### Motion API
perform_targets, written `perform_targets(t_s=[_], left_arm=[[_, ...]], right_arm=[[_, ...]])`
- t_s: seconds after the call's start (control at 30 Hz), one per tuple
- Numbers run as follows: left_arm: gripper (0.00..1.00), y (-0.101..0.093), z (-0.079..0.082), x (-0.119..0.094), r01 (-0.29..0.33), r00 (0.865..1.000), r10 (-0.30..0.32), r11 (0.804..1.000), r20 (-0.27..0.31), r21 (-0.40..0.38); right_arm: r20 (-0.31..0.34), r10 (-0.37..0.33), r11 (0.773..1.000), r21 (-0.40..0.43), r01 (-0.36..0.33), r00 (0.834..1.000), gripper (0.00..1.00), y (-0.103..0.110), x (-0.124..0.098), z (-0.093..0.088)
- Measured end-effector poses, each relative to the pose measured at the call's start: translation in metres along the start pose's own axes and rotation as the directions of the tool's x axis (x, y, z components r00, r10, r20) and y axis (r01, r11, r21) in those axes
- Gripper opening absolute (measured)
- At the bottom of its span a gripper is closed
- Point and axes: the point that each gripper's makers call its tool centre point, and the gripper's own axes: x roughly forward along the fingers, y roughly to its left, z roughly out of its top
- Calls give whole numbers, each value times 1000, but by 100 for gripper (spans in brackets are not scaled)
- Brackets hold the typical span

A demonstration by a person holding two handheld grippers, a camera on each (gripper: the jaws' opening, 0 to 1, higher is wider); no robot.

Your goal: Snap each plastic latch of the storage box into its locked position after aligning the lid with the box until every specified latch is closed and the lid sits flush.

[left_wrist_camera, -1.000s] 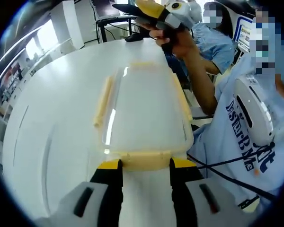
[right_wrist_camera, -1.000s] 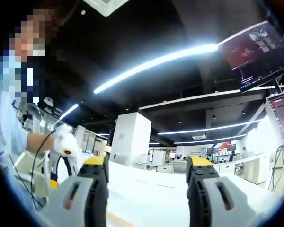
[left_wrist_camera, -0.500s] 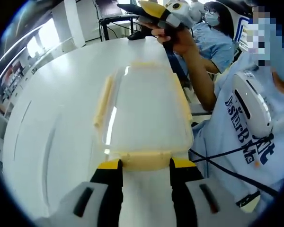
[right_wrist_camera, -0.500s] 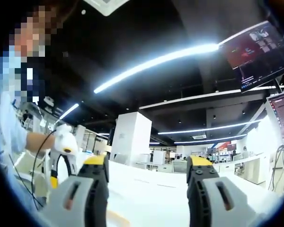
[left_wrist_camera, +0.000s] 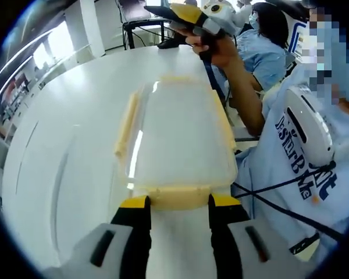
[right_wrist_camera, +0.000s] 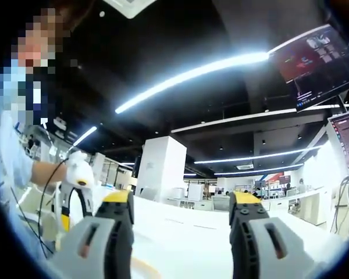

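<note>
A clear storage box with its lid (left_wrist_camera: pixel 177 131) on lies lengthwise on a white round table (left_wrist_camera: pixel 58 133). Cream latches run along its left side (left_wrist_camera: pixel 127 123), right side (left_wrist_camera: pixel 223 121), far end (left_wrist_camera: pixel 177 78) and near end (left_wrist_camera: pixel 178 196). My left gripper (left_wrist_camera: pixel 178 203) is open, its yellow-tipped jaws standing on either side of the near-end latch. A person's hand holds my right gripper (left_wrist_camera: pixel 189 14) above the box's far end. In the right gripper view that gripper (right_wrist_camera: pixel 181 200) is open with nothing between its jaws, and it points up at the ceiling.
A person in a light blue printed shirt (left_wrist_camera: pixel 302 168) stands close against the table's right edge, with black cables (left_wrist_camera: pixel 267 203) hanging there. Another seated person (left_wrist_camera: pixel 262 52) and a black stand (left_wrist_camera: pixel 134 26) are behind. Ceiling strip lights (right_wrist_camera: pixel 192 75) and monitors (right_wrist_camera: pixel 320 64) hang overhead.
</note>
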Motion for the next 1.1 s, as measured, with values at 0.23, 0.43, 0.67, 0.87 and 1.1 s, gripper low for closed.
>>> perform_targets(t_s=[0.23, 0.43, 0.67, 0.87, 1.1], left_arm=[[38, 3, -5, -2, -1, 1000, 1, 1000, 1, -3], [38, 5, -11, -7, -1, 1000, 1, 1000, 5, -7], [38, 3, -15, -12, -5, 1000, 5, 1000, 18, -13], [38, 2, -21, -17, -8, 999, 9, 1000, 32, -24], [38, 2, -26, -23, -13, 999, 14, 999, 31, -29]], right_arm=[[-6, 4, 1000, 0, -4, 1000, 66, 0, 2, -3], [-20, -2, 1000, -3, 1, 1000, 66, -1, 3, -8], [-30, -2, 1000, -12, 1, 1000, 66, 0, 4, -9], [-37, -6, 1000, -16, 5, 999, 66, -1, 5, -10], [-48, -8, 1000, -21, 7, 999, 66, -2, 5, -11]])
